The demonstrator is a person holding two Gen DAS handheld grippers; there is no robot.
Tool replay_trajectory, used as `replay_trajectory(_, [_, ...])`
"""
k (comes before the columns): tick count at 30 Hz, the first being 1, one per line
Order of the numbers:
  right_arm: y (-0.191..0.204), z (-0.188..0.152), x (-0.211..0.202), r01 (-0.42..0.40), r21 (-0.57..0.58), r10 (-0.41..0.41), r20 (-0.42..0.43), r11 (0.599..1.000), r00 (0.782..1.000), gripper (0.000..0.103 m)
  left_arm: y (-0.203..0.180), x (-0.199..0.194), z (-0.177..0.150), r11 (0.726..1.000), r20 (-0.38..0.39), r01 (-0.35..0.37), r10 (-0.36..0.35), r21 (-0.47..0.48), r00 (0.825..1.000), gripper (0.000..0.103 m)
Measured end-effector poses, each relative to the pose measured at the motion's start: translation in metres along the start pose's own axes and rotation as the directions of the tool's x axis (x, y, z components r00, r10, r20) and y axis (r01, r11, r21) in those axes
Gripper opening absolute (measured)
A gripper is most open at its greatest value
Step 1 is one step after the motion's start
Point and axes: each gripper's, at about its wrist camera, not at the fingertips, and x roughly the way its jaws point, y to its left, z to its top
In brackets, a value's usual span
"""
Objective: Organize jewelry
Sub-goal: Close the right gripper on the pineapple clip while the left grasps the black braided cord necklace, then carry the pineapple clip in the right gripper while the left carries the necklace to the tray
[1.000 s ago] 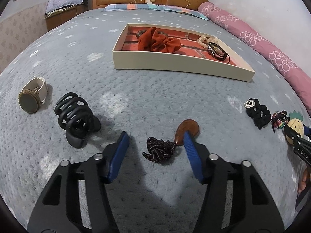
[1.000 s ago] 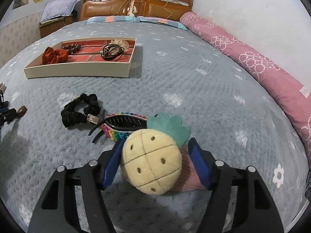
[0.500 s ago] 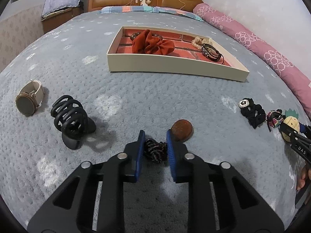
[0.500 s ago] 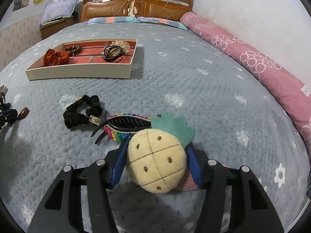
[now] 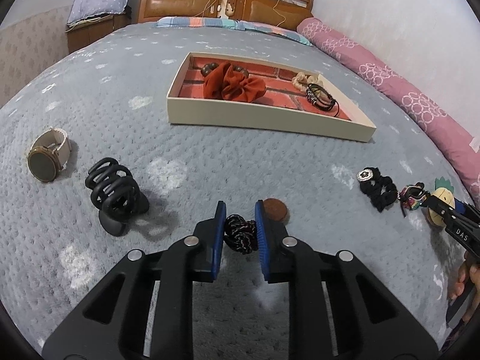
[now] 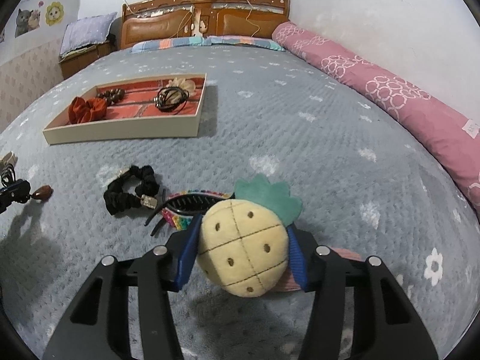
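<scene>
Your left hand-held gripper (image 5: 240, 231) is clenched on the braided cord (image 5: 240, 234), its blue pads pressing the dark bundle from both sides low on the grey bed (image 5: 210, 156). Just past its right pad lies a brown stone (image 5: 274, 208), touching or nearly touching the cord. Off to its left stand a black claw clip (image 5: 115, 195) and, further left, a watch (image 5: 48, 157). Ahead of it, well apart, sits the tray (image 5: 255, 121), holding a red scrunchie (image 5: 232, 85), wooden beads (image 5: 208, 69), a cream scrunchie (image 5: 303, 79) and a black bracelet (image 5: 321, 100). Your right hand-held gripper (image 6: 243, 249) has the plush pineapple (image 6: 243, 252) between its pads, and its jaws are closing on it; the pads already press into its sides. Just beyond its left pad lies a rainbow comb clip (image 6: 189, 207), and left of that a black scrunchie (image 6: 132, 190). The tray (image 6: 120, 133) is far ahead to that gripper's left. A pink bolster (image 6: 390, 90) runs along the wall to its right.
</scene>
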Motion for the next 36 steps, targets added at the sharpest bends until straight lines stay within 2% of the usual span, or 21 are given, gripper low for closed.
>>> replay_trajectory(13, [-0.004,0.005,-0.006,-0.018,0.018,0.017,0.027,1.0,0.999,0.052,-0.01,-0.017,0.009,1.0,0.043,0.004,-0.006,0.027,0.999,0.018])
replay_trajectory(22, [-0.006,0.03,-0.015,-0.016,0.017,0.014,0.069,1.0,0.998,0.052,-0.018,-0.022,0.029,0.999,0.054,0.007,-0.009,0.046,0.998,0.018])
replay_trajectory(29, [0.013,0.057,-0.017,-0.059,-0.024,0.061,0.094,0.998,0.994,0.052,-0.032,-0.025,0.062,0.995,0.076,0.001,-0.009,0.102,0.997,0.018])
replay_trajectory(36, [0.048,0.11,-0.004,-0.134,-0.068,0.142,0.128,0.989,0.982,0.052,-0.035,-0.014,0.114,0.995,0.106,-0.006,-0.004,0.095,0.994,0.018])
